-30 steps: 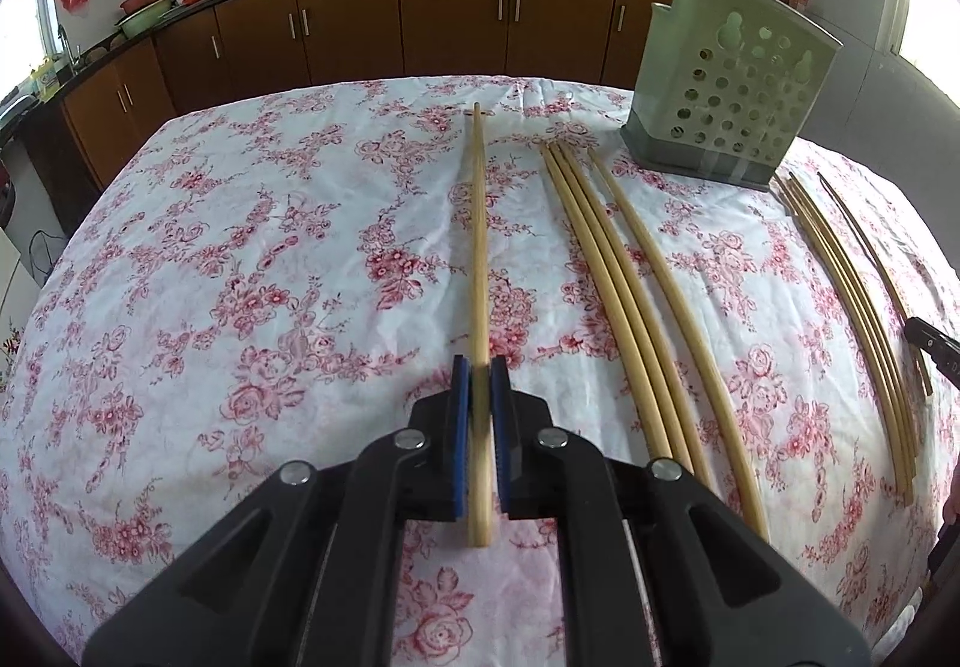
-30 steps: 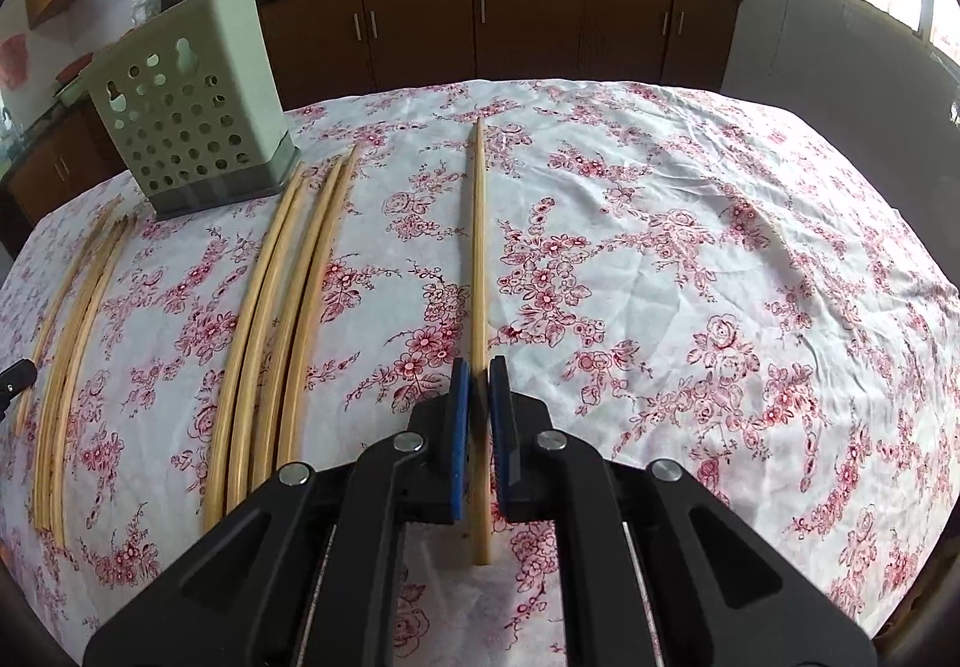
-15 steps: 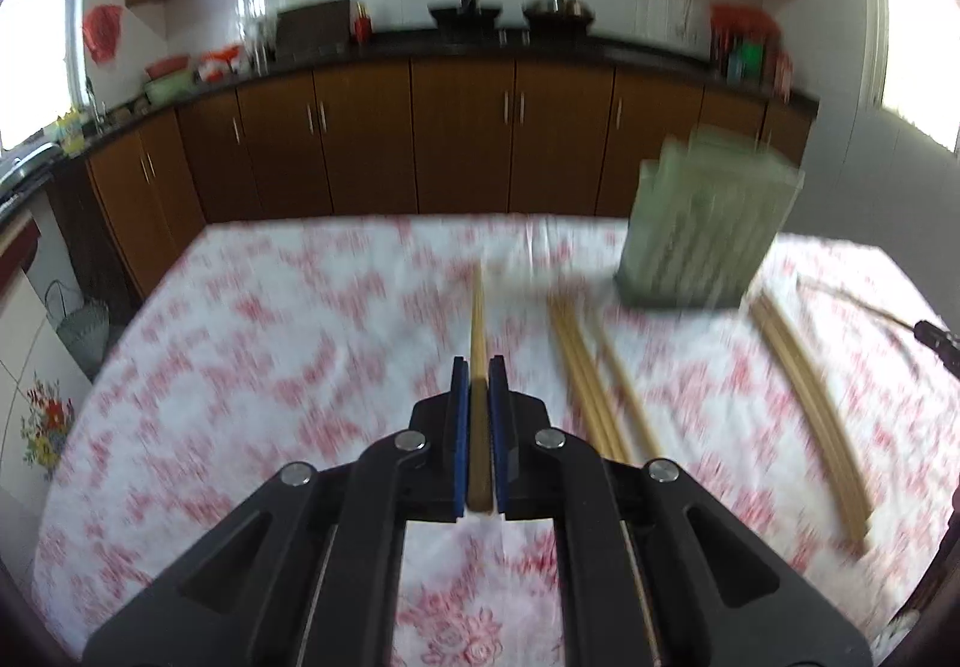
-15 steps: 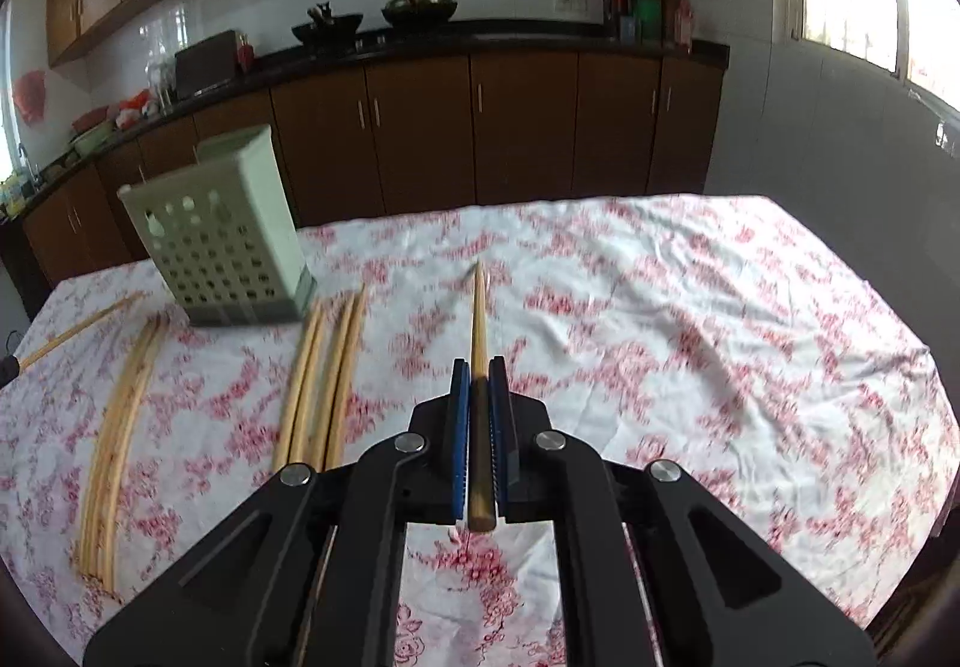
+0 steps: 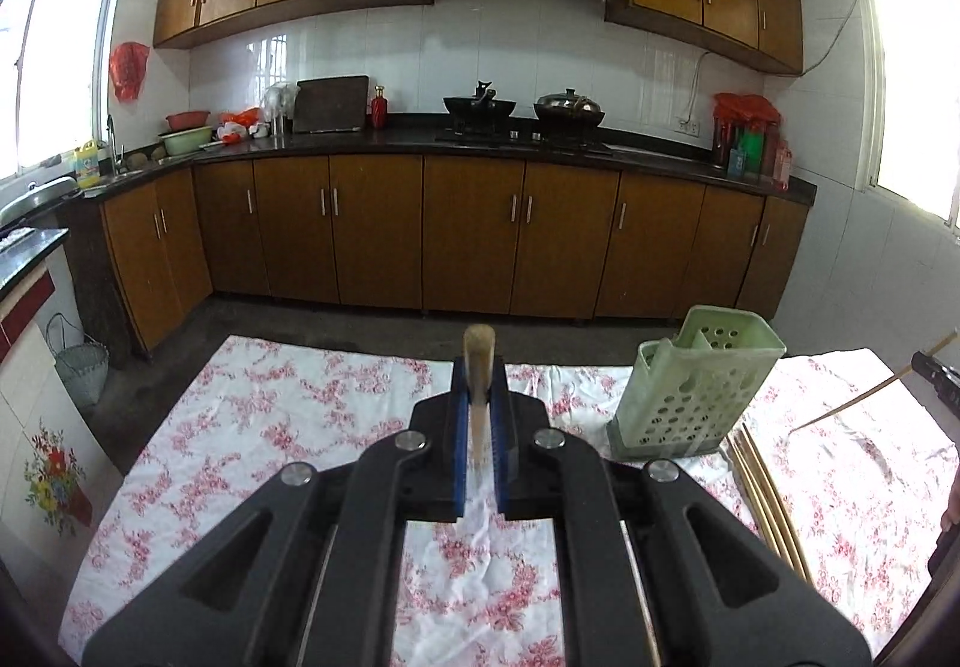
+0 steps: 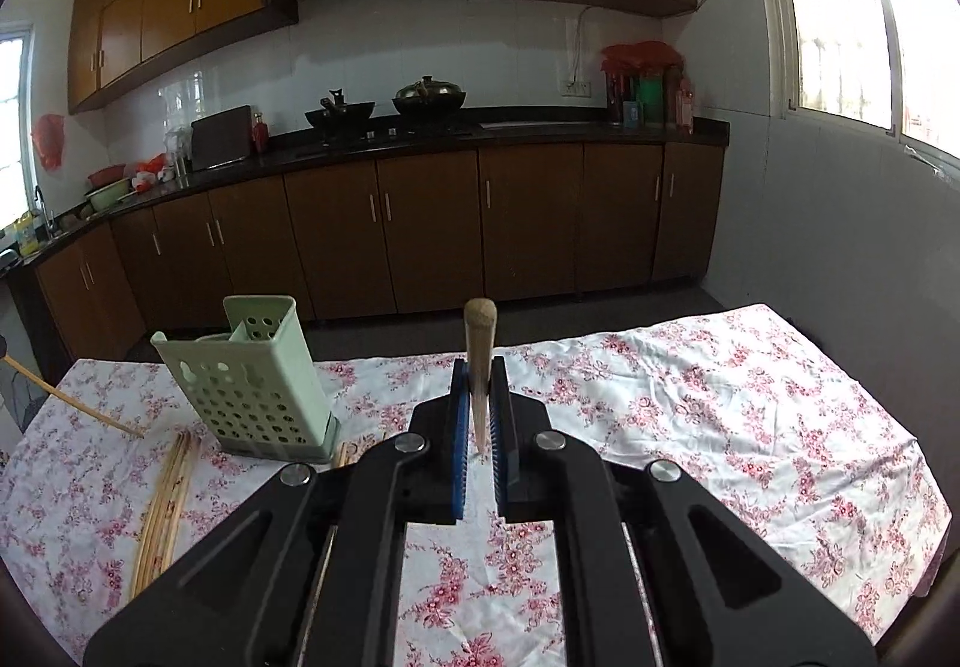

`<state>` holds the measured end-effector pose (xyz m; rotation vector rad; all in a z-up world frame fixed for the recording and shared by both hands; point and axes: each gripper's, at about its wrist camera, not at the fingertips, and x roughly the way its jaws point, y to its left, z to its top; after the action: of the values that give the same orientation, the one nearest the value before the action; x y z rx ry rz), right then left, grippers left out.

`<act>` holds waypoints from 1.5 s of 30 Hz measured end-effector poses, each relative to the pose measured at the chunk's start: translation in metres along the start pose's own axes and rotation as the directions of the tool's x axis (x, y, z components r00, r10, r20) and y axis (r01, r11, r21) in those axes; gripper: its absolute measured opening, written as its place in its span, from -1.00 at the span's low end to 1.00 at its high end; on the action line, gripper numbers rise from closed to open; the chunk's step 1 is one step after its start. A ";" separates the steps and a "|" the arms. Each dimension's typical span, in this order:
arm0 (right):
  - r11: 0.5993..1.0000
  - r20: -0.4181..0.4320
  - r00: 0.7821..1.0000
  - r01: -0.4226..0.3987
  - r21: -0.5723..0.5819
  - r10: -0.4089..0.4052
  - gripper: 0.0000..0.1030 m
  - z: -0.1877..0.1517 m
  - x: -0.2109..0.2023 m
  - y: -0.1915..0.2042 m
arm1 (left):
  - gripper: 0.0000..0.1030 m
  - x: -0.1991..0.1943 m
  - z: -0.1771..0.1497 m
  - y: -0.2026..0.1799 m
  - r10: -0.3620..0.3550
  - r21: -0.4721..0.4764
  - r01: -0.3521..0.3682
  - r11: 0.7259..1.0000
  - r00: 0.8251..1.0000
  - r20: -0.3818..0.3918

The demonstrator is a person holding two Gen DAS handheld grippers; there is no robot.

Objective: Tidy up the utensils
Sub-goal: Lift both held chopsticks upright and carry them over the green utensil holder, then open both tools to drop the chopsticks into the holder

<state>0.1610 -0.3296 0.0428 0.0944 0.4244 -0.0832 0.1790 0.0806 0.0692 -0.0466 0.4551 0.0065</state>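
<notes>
My left gripper (image 5: 479,367) is shut on a wooden chopstick (image 5: 479,361), lifted above the floral tablecloth (image 5: 288,415) and pointing forward. My right gripper (image 6: 479,367) is shut on another chopstick (image 6: 480,343), also lifted. The pale green perforated utensil holder (image 5: 696,391) stands upright on the table, to the right in the left wrist view and to the left in the right wrist view (image 6: 252,385). The chopstick held by the right gripper shows at the right edge of the left wrist view (image 5: 870,391). The one held by the left gripper shows at the left edge of the right wrist view (image 6: 72,403).
A bundle of chopsticks (image 5: 768,499) lies flat beside the holder, also in the right wrist view (image 6: 165,505). More chopsticks (image 6: 351,451) lie at the holder's base. Brown kitchen cabinets (image 5: 468,235) and a counter with woks stand beyond the table.
Both grippers have risen from the table, each lifting its chopstick, and both views have tilted up towards the kitchen. The holder now appears lower and smaller.
</notes>
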 end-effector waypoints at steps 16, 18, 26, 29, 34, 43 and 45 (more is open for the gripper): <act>0.976 0.343 0.919 -0.215 0.014 0.198 -0.86 0.096 -0.052 0.054 | -0.84 -0.045 0.118 -0.048 -0.097 -0.053 0.121 0.991 0.941 0.324; 0.974 0.350 0.912 -0.226 -0.012 0.215 -0.86 0.094 -0.045 0.066 | -0.84 -0.044 0.127 -0.062 -0.117 -0.059 0.147 0.987 0.926 0.359; 0.971 0.204 0.949 -0.238 -0.033 0.239 -0.86 0.061 0.010 0.087 | -0.84 0.021 0.106 -0.104 -0.194 -0.056 0.218 0.974 0.940 0.282; 0.969 0.164 0.956 -0.245 -0.022 0.245 -0.86 0.054 0.016 0.087 | -0.84 0.047 0.088 -0.107 -0.207 -0.070 0.227 0.971 0.954 0.217; 0.966 0.132 0.958 -0.257 0.007 0.254 -0.84 0.049 0.018 0.083 | -0.84 0.061 0.076 -0.109 -0.216 -0.068 0.230 0.971 0.961 0.171; 0.970 0.168 0.957 -0.242 0.007 0.237 -0.27 0.053 -0.012 0.072 | -0.55 0.037 0.071 -0.092 -0.196 -0.081 0.214 0.973 0.962 0.191; 0.972 0.176 0.958 -0.233 0.008 0.228 -0.27 0.052 -0.024 0.065 | -0.52 0.024 0.070 -0.087 -0.177 -0.078 0.196 0.978 0.963 0.202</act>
<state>0.1674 -0.2693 0.1050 0.1634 0.2350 0.1321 0.2328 -0.0026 0.1252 -0.1828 0.2537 -0.1517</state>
